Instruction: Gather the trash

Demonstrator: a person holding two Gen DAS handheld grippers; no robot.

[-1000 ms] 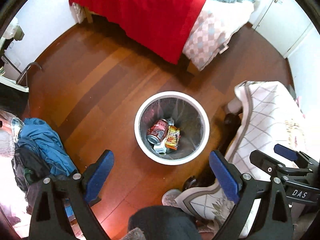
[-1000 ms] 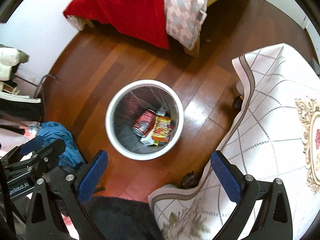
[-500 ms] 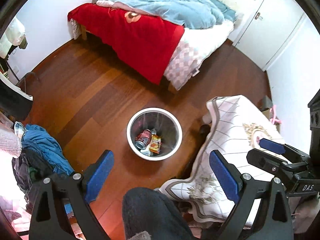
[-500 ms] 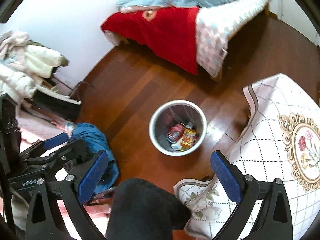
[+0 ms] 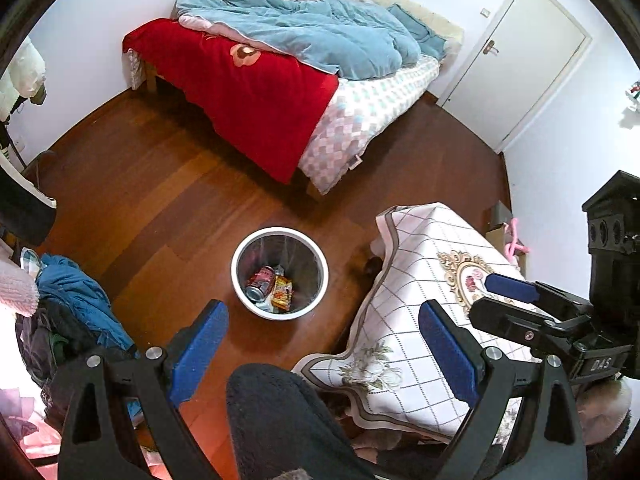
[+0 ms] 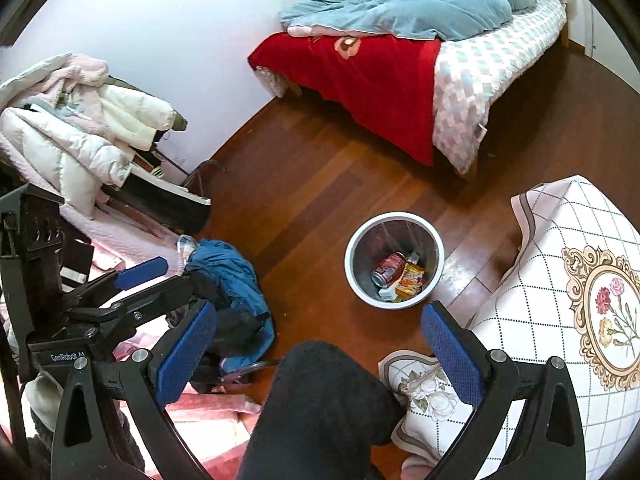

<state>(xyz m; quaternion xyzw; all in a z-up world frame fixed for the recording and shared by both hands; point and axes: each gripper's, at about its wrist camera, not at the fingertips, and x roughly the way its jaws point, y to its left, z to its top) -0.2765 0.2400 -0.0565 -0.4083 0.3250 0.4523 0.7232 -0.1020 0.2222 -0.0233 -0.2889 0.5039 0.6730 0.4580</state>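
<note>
A white round trash bin (image 5: 244,252) (image 6: 352,248) stands on the wooden floor far below both grippers. Inside it lie a red drink can (image 5: 259,281) (image 6: 389,266), a yellow-red snack wrapper (image 5: 282,294) (image 6: 410,278) and a small white scrap. My left gripper (image 5: 322,346) is open and empty, high above the floor. My right gripper (image 6: 316,348) is open and empty, also high up. Each gripper shows in the other's view: the right one (image 5: 516,304) at the right edge, the left one (image 6: 132,284) at the left.
A bed (image 5: 280,64) with red and blue blankets stands against the far wall. A table with a checked floral cloth (image 5: 424,300) (image 6: 560,280) is right of the bin. A blue clothes pile (image 5: 72,296) (image 6: 228,276) lies to the left. A dark-clothed knee (image 5: 276,412) is below.
Both grippers have risen well away from the bin, which now looks much smaller. More of the bed, door and clothes rack has come into view. Both stay open.
</note>
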